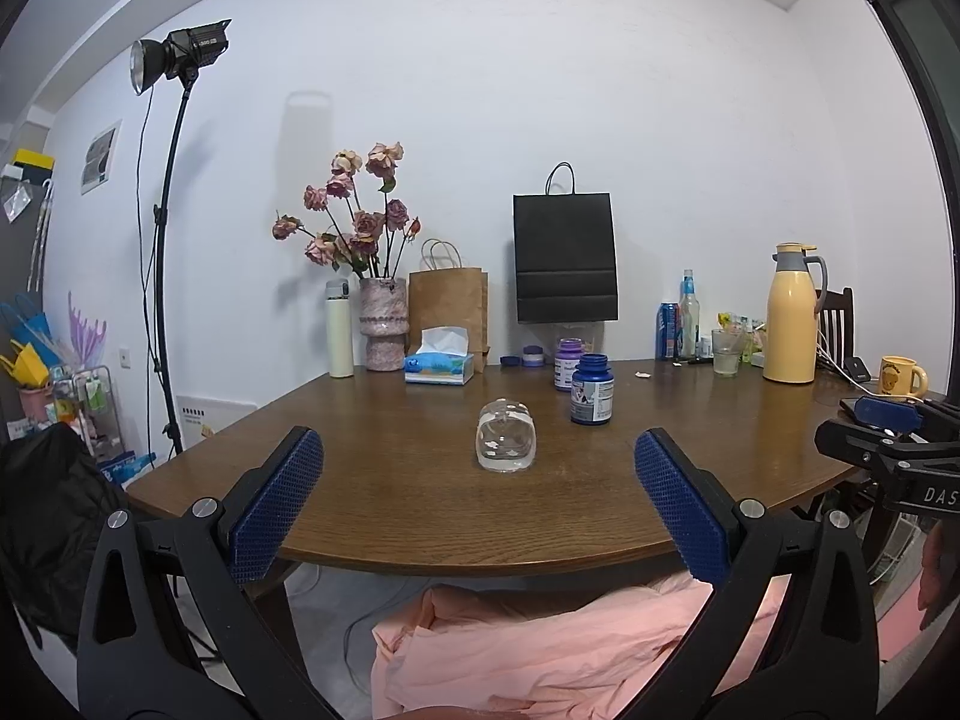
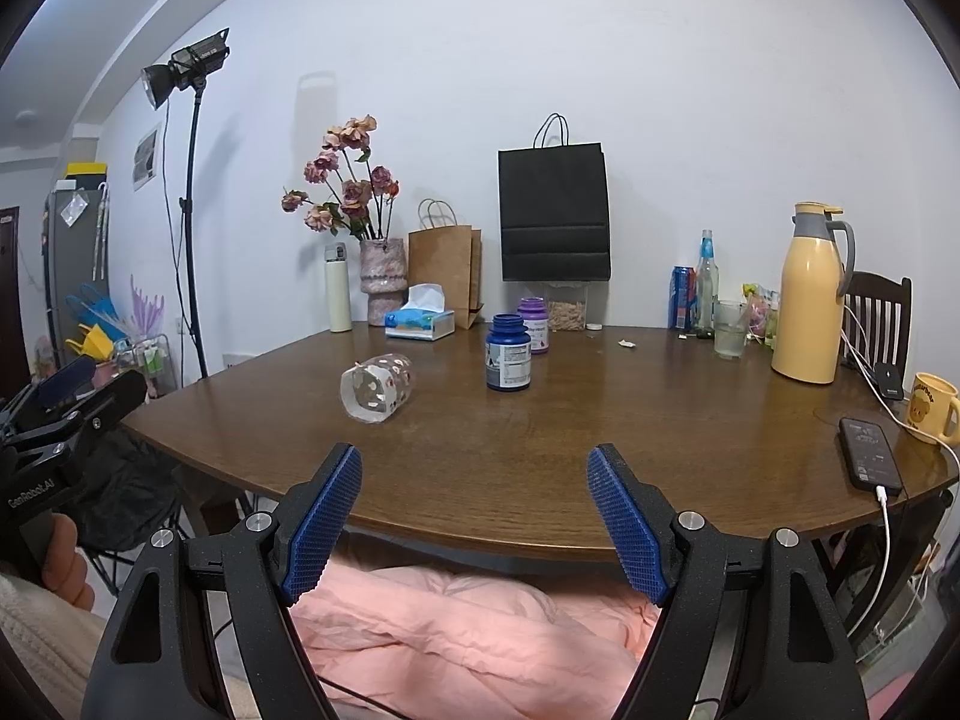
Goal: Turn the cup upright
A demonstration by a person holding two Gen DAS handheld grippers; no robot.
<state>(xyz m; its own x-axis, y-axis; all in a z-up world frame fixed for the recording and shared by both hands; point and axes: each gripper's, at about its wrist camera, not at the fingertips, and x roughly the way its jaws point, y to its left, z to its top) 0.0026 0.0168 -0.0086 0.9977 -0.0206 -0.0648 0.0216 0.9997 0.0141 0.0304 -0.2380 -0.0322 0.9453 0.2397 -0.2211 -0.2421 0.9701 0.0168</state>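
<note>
A clear glass cup (image 1: 506, 437) with small printed spots lies on its side on the brown wooden table (image 1: 420, 516). In the right wrist view the cup (image 2: 377, 387) shows its open mouth toward me, left of centre. My left gripper (image 1: 480, 468) is open, held back at the table's near edge, with the cup straight ahead between the lines of its blue pads. My right gripper (image 2: 474, 480) is open too, over the near edge, with the cup ahead and to its left. Neither gripper touches the cup.
A blue pill bottle (image 2: 507, 353) stands just right of the cup, a purple one (image 2: 533, 326) behind it. Tissue box (image 2: 419, 324), vase of flowers (image 2: 381, 279), paper bags, yellow jug (image 2: 810, 294), a glass, a phone (image 2: 870, 455) and a yellow mug (image 2: 933, 407) line the back and right.
</note>
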